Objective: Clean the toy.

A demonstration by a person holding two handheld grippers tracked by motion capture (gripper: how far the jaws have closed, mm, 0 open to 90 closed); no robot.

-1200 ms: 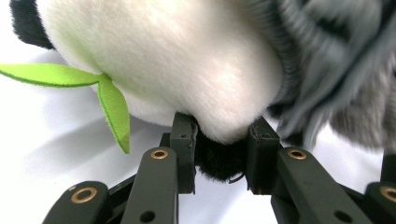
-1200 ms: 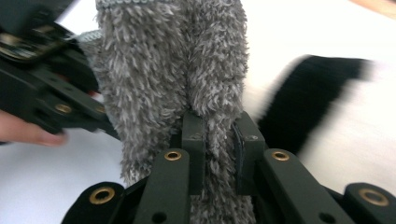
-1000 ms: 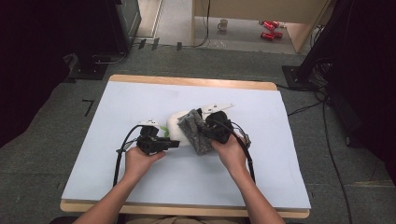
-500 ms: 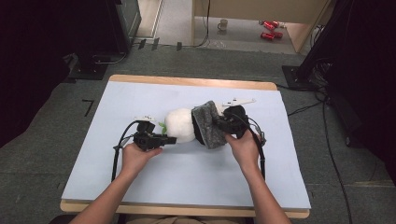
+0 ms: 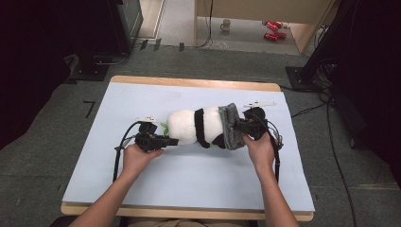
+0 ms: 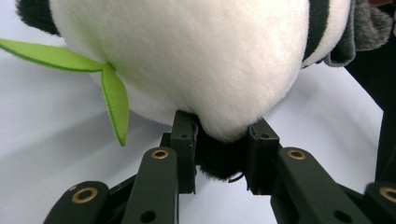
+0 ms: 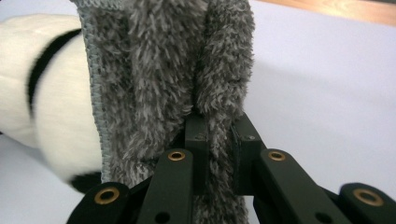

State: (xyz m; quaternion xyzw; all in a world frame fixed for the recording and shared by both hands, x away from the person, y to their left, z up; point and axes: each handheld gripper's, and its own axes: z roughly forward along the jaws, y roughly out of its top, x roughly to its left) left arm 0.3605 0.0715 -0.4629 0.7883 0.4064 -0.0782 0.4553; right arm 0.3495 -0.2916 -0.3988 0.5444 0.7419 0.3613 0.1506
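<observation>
Pinching the white-and-black plush panda [image 5: 196, 126] lying mid-table [image 5: 189, 175], the left tool [image 5: 171, 141] anchors it, apparently so the right tool [image 5: 240, 126], clamped on the grey fuzzy fabric cover [image 5: 231, 126], can work it.

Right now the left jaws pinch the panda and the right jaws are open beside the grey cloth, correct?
Not quite. The right gripper is shut on the grey cloth, as the right gripper view shows. The left gripper does pinch the panda.
</observation>
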